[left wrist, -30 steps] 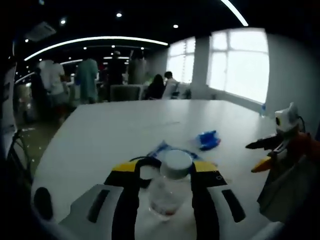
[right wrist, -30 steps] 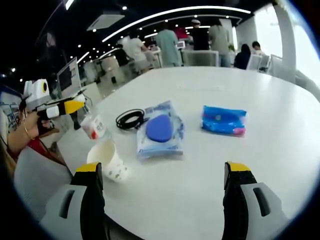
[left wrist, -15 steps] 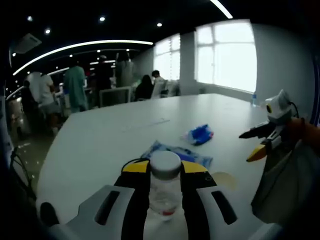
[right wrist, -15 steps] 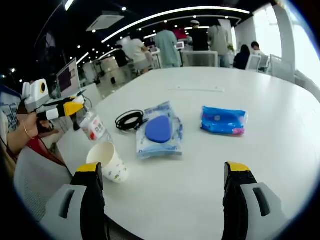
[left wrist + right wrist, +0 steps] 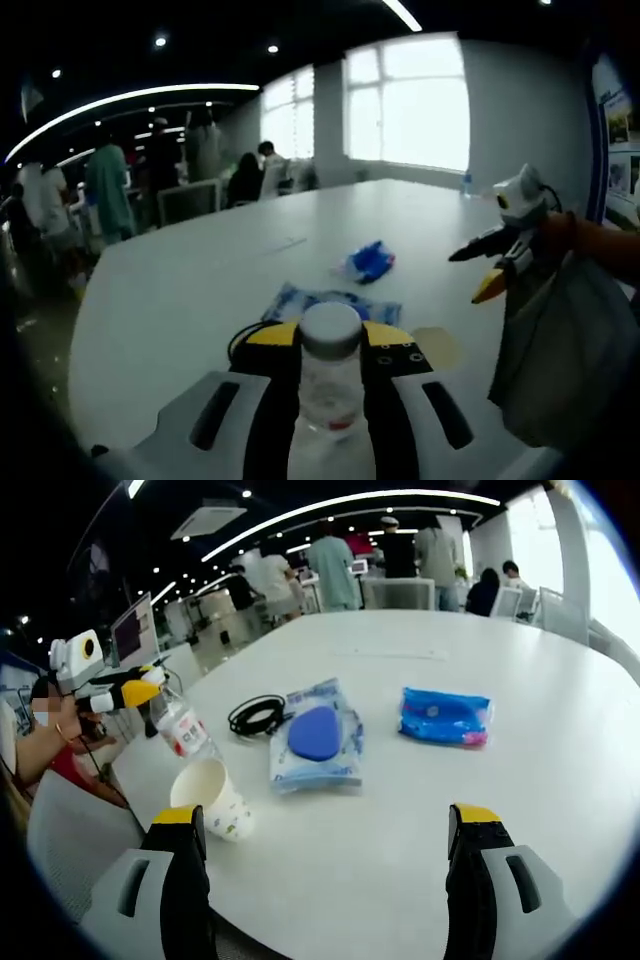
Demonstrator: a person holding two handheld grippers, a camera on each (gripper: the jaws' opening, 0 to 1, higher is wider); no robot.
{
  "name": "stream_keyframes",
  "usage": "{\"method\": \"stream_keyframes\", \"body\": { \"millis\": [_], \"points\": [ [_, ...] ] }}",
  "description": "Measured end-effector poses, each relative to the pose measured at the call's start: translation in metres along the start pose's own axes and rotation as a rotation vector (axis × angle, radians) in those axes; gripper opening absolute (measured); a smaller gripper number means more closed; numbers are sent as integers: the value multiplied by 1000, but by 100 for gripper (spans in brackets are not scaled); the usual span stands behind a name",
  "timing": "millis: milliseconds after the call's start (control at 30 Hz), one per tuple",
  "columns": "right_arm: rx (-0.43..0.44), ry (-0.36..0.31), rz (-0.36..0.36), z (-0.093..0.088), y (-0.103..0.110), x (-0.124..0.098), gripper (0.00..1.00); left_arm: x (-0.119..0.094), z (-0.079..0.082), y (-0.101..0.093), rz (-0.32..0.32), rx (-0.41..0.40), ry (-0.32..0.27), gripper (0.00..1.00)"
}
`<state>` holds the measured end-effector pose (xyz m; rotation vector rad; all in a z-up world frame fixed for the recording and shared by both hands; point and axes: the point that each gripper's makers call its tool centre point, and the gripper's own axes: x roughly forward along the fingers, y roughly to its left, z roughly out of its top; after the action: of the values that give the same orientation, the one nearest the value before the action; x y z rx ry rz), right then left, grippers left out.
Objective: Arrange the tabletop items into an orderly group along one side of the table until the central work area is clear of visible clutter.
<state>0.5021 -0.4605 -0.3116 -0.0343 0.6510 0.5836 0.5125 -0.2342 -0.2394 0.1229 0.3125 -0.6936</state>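
In the right gripper view, at left, the left gripper (image 5: 150,688) clasped a bottle (image 5: 181,728) above a cup (image 5: 213,798); cable (image 5: 255,715) and two packets (image 5: 316,743) lay mid-frame. The right gripper (image 5: 325,825) gaped, holding nothing. The tilted bottle might slip and topple the cup. No label was legible.

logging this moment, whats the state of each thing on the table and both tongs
Left tongs: shut on clear plastic bottle.
Clear plastic bottle: capped, lifted, tilted.
Right tongs: open, empty.
White paper cup: upright.
Black coiled cable: coiled, flat.
Pale blue packet: flat.
Bright blue pouch: flat.
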Motion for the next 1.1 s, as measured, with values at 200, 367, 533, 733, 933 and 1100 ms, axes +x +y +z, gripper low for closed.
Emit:
{"method": "stream_keyframes", "body": {
  "millis": [200, 367, 533, 733, 933, 1100],
  "points": [
    [5, 2, -7, -1, -2, 0, 99, 1, 0, 0, -58, 38, 3, 19],
    [6, 5, -9, -1, -3, 0, 99, -1, 0, 8, -44, 48, 16, 19],
    [7, 9, -10, -2, -4, 0, 99, -6, 4, 24, -20, 36, 5, 19],
    [13, 13, -7, -3, -4, 1, 99, -12, 15, 43, -23, 8, -12, 19],
    [15, 19, -9, -5, -4, 1, 99, -15, 25, 66, -19, 24, -25, 19],
    [23, 29, -15, -7, -6, 2, 99, -17, 31, 89, -6, 30, -35, 19]
  ]
}}
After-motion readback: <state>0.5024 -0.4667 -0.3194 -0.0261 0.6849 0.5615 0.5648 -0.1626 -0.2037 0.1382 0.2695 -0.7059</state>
